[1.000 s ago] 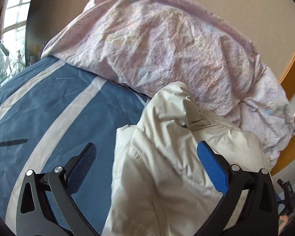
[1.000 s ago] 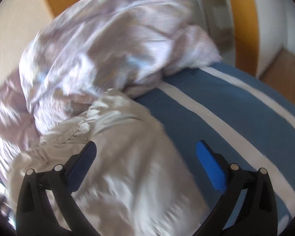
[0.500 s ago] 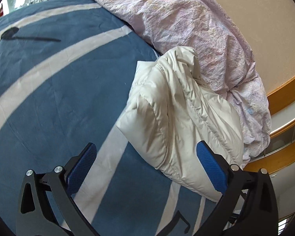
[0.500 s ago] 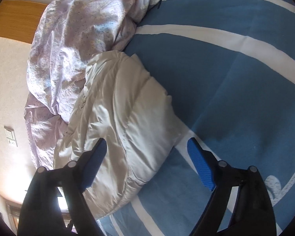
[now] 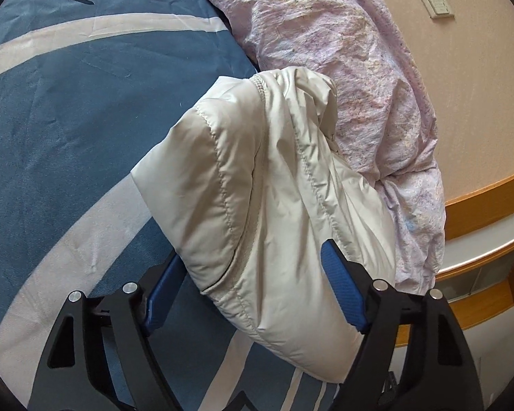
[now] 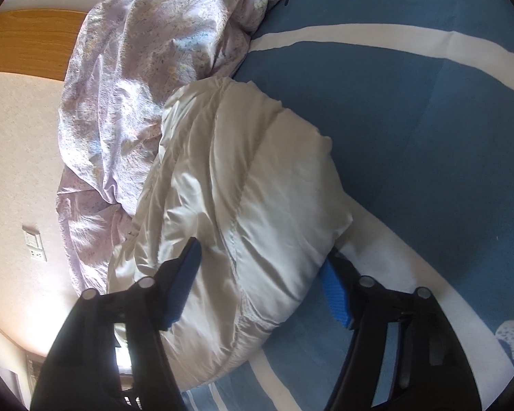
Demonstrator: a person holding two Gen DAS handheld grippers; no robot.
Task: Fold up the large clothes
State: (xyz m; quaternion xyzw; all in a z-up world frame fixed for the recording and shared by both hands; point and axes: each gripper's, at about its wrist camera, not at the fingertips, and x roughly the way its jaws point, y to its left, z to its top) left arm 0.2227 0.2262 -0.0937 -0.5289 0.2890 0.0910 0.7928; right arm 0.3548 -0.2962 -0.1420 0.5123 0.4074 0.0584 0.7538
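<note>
While the cream padded jacket point(image 5: 274, 191) lies bundled on the blue, white-striped bedcover point(image 5: 68, 130), its long axis runs in the left wrist view from the lower middle of the frame up toward the upper middle, its far end resting against the crumpled lilac duvet point(image 5: 342, 51); in the right wrist view the same jacket point(image 6: 236, 205) stretches from the bottom centre up to the frame's middle, with the duvet point(image 6: 147, 68) at upper left. The left gripper point(image 5: 253, 294) has just been closing, its blue pads on either side of the jacket's near end and touching the fabric; the right gripper point(image 6: 264, 281) has likewise been closing, straddling the near end, the pads pressed into the padding. A wall switch point(image 5: 435, 0) shows at upper right of the left wrist view.
</note>
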